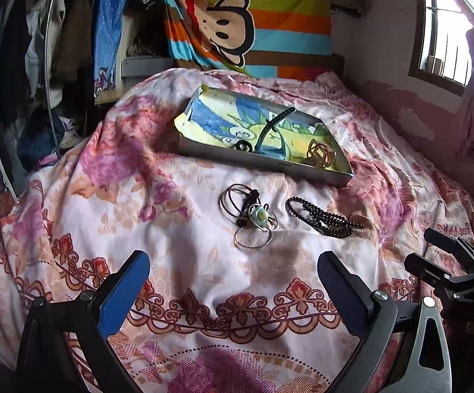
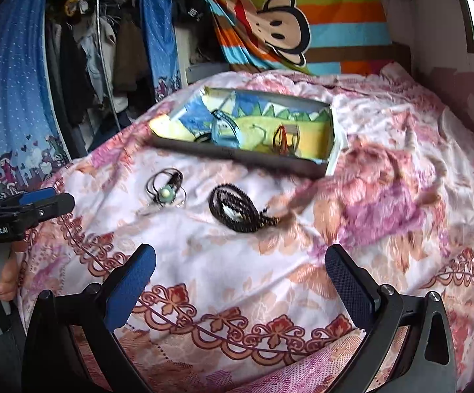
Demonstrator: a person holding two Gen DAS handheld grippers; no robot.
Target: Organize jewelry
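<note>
On the body of the left gripper [image 2: 45, 201], seen side-on from the right wrist camera, white lettering reads "GenRobot.AI"; nothing else here carries legible writing. Everything sits on a bed [image 1: 184, 262] under a pink and white floral quilt, with a striped monkey-face cloth [image 1: 246, 23] hung behind it, a crowded clothes rail [image 1: 40, 39] to the left and a barred window [image 1: 446, 39] to the right. A shallow grey tray [image 1: 263, 160] lined with a cartoon picture lies mid-bed, holding a teal headband [image 1: 266, 131] and a gold wire piece [image 1: 320, 154]. Just in front of the tray, on the quilt, lie a tangle of thin bangles [image 1: 248, 216] with a pale green stone, and beside it, apart, a black beaded necklace [image 1: 319, 217]. Both grippers hover low over the near edge of the bed, the right gripper [image 2: 240, 268] alongside the left, each with blue-padded fingers [image 1: 125, 294] spread wide and holding nothing.
</note>
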